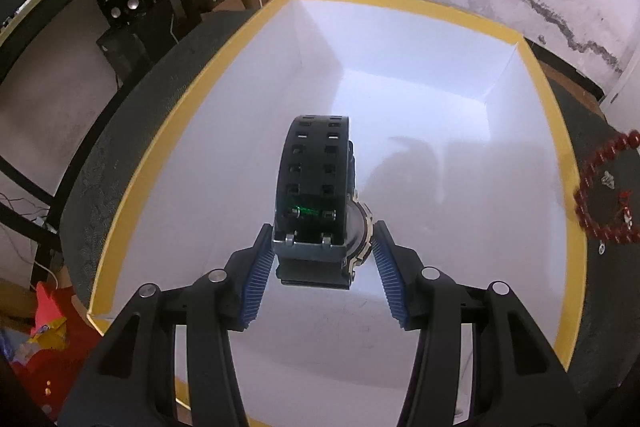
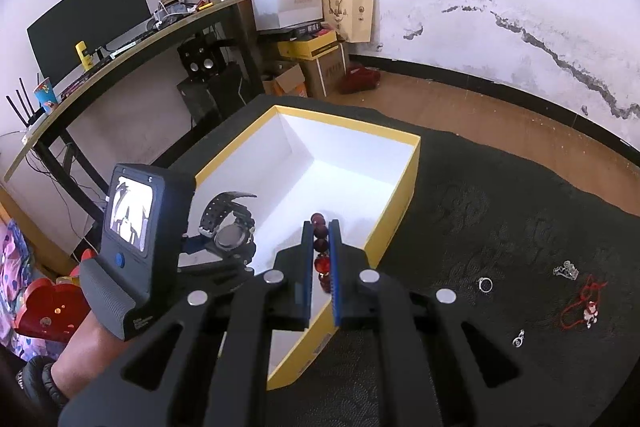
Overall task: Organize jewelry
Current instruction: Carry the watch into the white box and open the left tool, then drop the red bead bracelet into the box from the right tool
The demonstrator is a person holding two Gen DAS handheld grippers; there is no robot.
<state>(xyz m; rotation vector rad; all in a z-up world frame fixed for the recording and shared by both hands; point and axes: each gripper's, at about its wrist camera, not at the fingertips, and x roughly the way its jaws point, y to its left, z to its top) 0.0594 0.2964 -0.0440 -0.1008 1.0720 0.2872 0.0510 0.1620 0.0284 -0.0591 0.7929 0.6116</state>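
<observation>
A yellow-rimmed box [image 1: 400, 1] with a white inside lies on a dark cloth; it also shows in the right wrist view [image 2: 396, 195]. My left gripper [image 1: 323, 247] holds a black wristwatch [image 1: 316, 187] by its case, over the box floor. The left pad touches the watch; a small gap shows at the right pad. The watch also shows in the right wrist view [image 2: 230, 227]. My right gripper [image 2: 321, 241] is shut on a red bead bracelet [image 2: 320, 251], held over the box's near corner. The bracelet shows at the right edge of the left wrist view [image 1: 600, 187].
On the dark cloth [image 2: 500, 227] right of the box lie a silver ring [image 2: 485, 284], a silver charm [image 2: 566, 269], a red cord with a pendant [image 2: 584, 307] and a small earring [image 2: 518, 339]. A desk [image 2: 120, 55] and cardboard boxes [image 2: 320, 67] stand behind.
</observation>
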